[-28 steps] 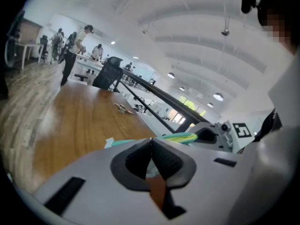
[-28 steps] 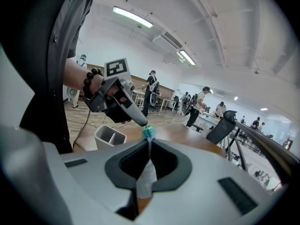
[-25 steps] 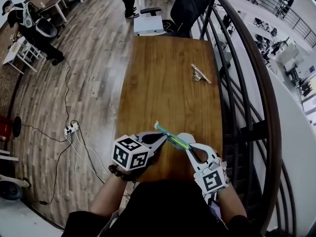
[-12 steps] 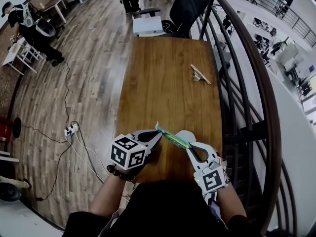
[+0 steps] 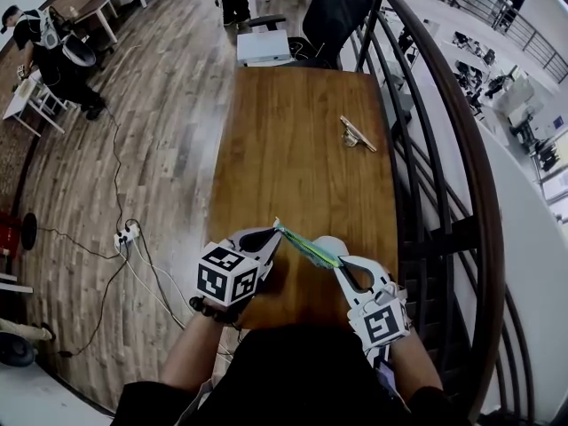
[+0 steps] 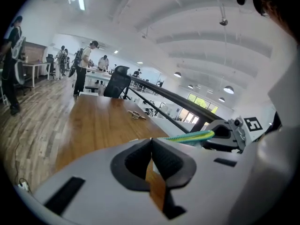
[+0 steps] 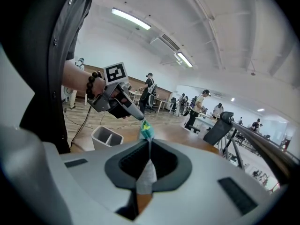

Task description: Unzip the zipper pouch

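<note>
A dark railing curves along the right side of the wooden tabletop. An office chair and a white box stand past its far end. A small clip lies near its right edge, well apart. Above the near edge, the teal zipper pouch stretches between the left hand-held gripper and the right hand-held gripper, each clamped tight on one end.
</note>
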`<state>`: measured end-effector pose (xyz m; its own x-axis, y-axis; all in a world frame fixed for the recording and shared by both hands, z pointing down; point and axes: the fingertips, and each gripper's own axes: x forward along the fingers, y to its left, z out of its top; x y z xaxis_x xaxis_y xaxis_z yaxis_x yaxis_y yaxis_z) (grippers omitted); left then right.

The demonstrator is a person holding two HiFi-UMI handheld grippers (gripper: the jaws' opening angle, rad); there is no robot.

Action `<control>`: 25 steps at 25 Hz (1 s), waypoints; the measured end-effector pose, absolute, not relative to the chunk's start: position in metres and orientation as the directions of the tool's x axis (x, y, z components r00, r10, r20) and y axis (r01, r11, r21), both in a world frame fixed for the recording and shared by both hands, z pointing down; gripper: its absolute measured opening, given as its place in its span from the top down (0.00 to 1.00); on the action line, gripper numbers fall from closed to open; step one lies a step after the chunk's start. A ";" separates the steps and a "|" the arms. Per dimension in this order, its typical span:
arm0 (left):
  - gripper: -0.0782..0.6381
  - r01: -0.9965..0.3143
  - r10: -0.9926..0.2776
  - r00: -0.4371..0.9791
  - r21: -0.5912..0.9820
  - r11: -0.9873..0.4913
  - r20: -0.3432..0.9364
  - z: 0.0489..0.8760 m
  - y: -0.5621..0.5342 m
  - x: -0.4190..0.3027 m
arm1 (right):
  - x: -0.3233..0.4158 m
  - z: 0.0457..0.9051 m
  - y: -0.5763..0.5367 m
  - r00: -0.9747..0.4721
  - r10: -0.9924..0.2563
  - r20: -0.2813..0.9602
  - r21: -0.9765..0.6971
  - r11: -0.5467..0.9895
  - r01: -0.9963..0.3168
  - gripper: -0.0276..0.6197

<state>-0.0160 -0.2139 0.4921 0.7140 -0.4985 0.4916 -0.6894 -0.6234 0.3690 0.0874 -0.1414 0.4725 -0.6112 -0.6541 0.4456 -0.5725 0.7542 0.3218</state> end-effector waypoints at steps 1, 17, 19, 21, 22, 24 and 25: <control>0.87 -0.692 -0.501 0.711 0.362 -0.625 0.494 0.492 -0.214 -0.016 | 0.088 0.473 -0.141 -0.611 -0.654 0.445 0.321 0.754 -0.573 0.95; 0.87 -0.746 -0.539 0.649 0.308 -0.591 0.537 0.502 -0.219 -0.032 | 0.091 0.474 -0.139 -0.609 -0.661 0.439 0.314 0.748 -0.585 0.95; 0.87 -0.744 -0.537 0.653 0.317 -0.589 0.535 0.503 -0.219 -0.032 | 0.092 0.475 -0.139 -0.606 -0.659 0.445 0.312 0.749 -0.585 0.95; 0.87 -0.744 -0.537 0.652 0.317 -0.588 0.535 0.503 -0.219 -0.032 | 0.091 0.475 -0.138 -0.605 -0.660 0.445 0.311 0.747 -0.587 0.95; 0.87 -0.744 -0.537 0.652 0.319 -0.587 0.535 0.503 -0.219 -0.033 | 0.091 0.475 -0.138 -0.605 -0.662 0.443 0.311 0.747 -0.588 0.95; 0.87 -0.744 -0.537 0.654 0.327 -0.583 0.532 0.502 -0.219 -0.034 | 0.089 0.473 -0.138 -0.609 -0.664 0.435 0.309 0.745 -0.591 0.95; 0.87 -0.744 -0.537 0.655 0.330 -0.581 0.531 0.502 -0.219 -0.034 | 0.088 0.472 -0.139 -0.611 -0.665 0.430 0.307 0.744 -0.594 0.95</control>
